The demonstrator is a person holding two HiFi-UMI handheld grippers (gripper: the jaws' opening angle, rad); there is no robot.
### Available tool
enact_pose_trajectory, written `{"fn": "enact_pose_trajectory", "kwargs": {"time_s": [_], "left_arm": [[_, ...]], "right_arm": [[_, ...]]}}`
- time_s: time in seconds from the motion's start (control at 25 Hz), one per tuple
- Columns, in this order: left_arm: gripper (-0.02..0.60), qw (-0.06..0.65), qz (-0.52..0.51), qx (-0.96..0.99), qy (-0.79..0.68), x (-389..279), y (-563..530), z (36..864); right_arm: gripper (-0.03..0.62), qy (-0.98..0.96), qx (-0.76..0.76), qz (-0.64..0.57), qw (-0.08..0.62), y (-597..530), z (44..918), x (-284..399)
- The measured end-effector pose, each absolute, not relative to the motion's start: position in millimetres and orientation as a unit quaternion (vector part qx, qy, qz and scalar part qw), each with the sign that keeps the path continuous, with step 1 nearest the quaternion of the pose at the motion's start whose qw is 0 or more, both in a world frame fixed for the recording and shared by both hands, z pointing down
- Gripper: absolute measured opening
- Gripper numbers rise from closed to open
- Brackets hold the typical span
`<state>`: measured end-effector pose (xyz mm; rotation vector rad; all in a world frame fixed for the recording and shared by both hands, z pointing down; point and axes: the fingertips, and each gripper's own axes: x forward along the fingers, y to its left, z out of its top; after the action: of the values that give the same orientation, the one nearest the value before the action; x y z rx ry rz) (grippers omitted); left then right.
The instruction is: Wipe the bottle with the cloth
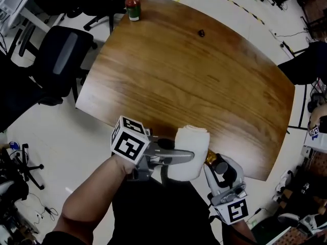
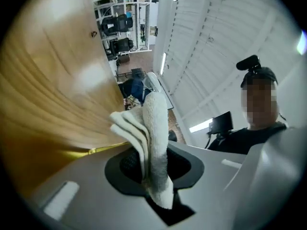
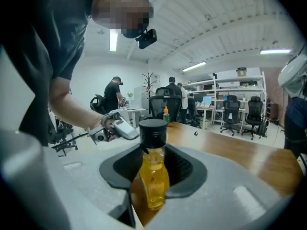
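Note:
A folded white cloth (image 1: pixel 191 152) hangs off the near edge of the wooden table (image 1: pixel 194 75), and my left gripper (image 1: pixel 176 157) is shut on it. In the left gripper view the cloth (image 2: pixel 151 133) stands pinched between the jaws. Just right of the cloth, my right gripper (image 1: pixel 217 170) holds a small bottle (image 3: pixel 153 171) of yellow liquid with a black cap, upright between its pads. In the head view only the bottle's amber top (image 1: pixel 210 158) shows, close beside the cloth. Whether cloth and bottle touch I cannot tell.
A red sauce bottle with an orange cap (image 1: pixel 133 4) stands at the table's far left corner. A small dark object (image 1: pixel 201 33) lies on the far side. A black office chair (image 1: pixel 61 60) is at the left. People and desks stand in the background.

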<state>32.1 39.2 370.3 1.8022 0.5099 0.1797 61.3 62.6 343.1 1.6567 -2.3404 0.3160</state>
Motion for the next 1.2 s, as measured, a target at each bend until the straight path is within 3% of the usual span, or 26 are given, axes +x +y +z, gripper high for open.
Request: {"fn": "enact_pose_trajectory", "kwargs": {"time_s": [0.44,0.92,1.2], "left_arm": [[0.1,0.562,0.128,0.78,0.243,58.1,46.4,395.0],[0.1,0.529,0.222,0.807,0.141,62.2,40.6,448.1],[0.1,0.472,0.305,0.824,0.074,59.6,39.2,479.2]], "right_arm": [[0.126,-0.806,0.564,0.116,0.134,63.1,346.9,62.3],[0.126,-0.806,0.565,0.115,0.13,63.4,347.7,62.9],[0.126,-0.806,0.565,0.114,0.132,62.9,348.4,61.7]]}}
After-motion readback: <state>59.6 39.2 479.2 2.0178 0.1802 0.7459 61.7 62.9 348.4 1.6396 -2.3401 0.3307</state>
